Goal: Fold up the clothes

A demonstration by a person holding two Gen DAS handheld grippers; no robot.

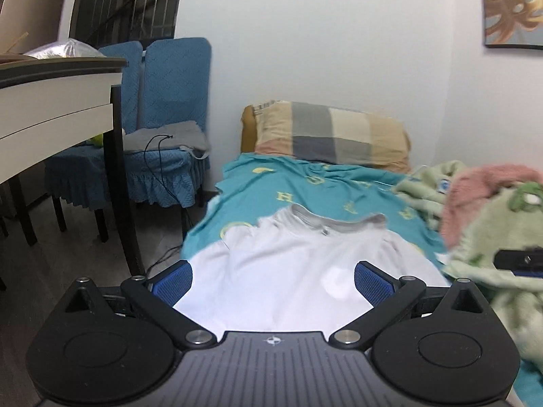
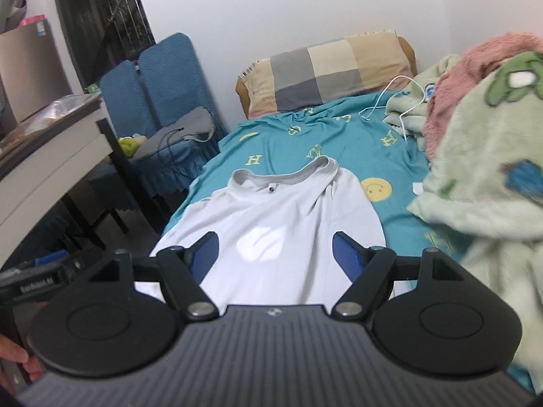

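White cloth of the shirt (image 2: pixel 271 224) is spread on the bed (image 2: pixel 339 142), collar at twelve o'clock; both the left gripper (image 1: pixel 273 279) and right gripper (image 2: pixel 275 249) are held spread and empty; the blanket (image 2: pixel 482 169) at three o'clock could be snagged in a fold.

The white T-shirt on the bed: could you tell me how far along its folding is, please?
Done: the white T-shirt lies spread on the teal sheet, collar toward the pillow. In hand: nothing; the left gripper and right gripper are open above it. Left: no finished fold shows yet.
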